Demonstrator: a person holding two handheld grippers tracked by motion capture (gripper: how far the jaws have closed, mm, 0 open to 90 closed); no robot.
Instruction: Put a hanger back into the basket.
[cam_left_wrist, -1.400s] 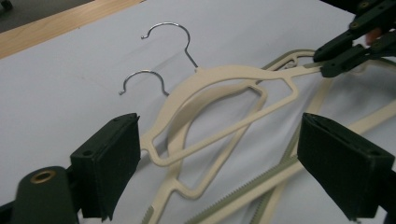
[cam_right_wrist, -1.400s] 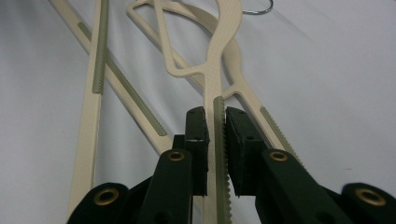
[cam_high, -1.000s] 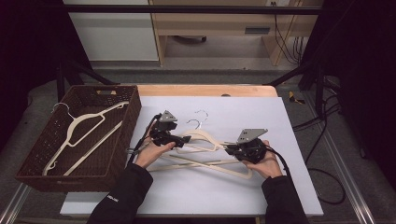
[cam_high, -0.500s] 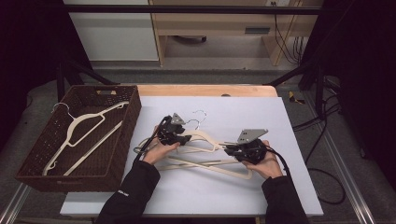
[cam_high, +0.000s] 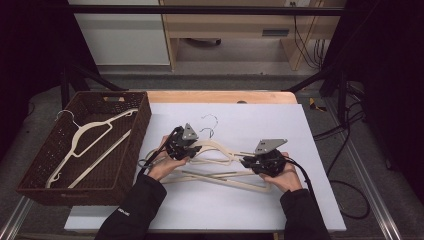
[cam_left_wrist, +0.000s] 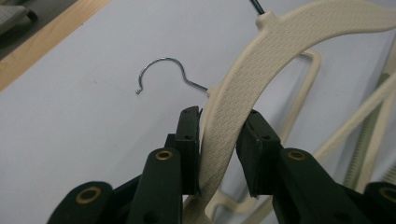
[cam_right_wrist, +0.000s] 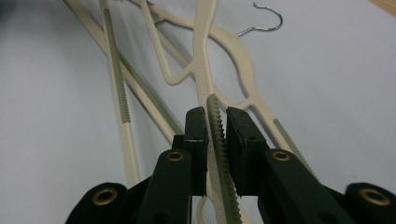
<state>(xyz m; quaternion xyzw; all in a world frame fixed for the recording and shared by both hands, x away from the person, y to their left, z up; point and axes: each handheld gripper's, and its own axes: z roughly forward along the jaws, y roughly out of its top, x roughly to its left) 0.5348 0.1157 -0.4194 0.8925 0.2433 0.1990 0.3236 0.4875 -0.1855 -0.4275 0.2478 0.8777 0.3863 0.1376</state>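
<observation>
Two cream plastic hangers lie crossed on the white table (cam_high: 320, 200). My left gripper (cam_high: 198, 148) (cam_left_wrist: 222, 116) has its jaws on either side of the upper hanger's (cam_high: 220, 148) (cam_left_wrist: 280, 42) textured shoulder, close to its neck. They have just been closing, and both pads press on the plastic. My right gripper (cam_high: 245, 161) (cam_right_wrist: 215, 112) is shut on a hanger arm (cam_right_wrist: 201, 56) with a ribbed grey strip. The other hanger (cam_high: 225, 179) (cam_right_wrist: 245, 70) lies flat beneath. A wire hook (cam_left_wrist: 161, 70) rests on the table just past the left jaws.
A dark wicker basket (cam_high: 137, 135) stands at the table's left edge, with cream hangers (cam_high: 95, 131) in it. The table's wooden far edge (cam_high: 220, 96) runs behind the hooks. Cables trail from both grippers toward the person's sleeves.
My left gripper has moved right onto the hanger's shoulder and its jaws have closed around it. The right gripper has kept still, shut on its hanger arm.
</observation>
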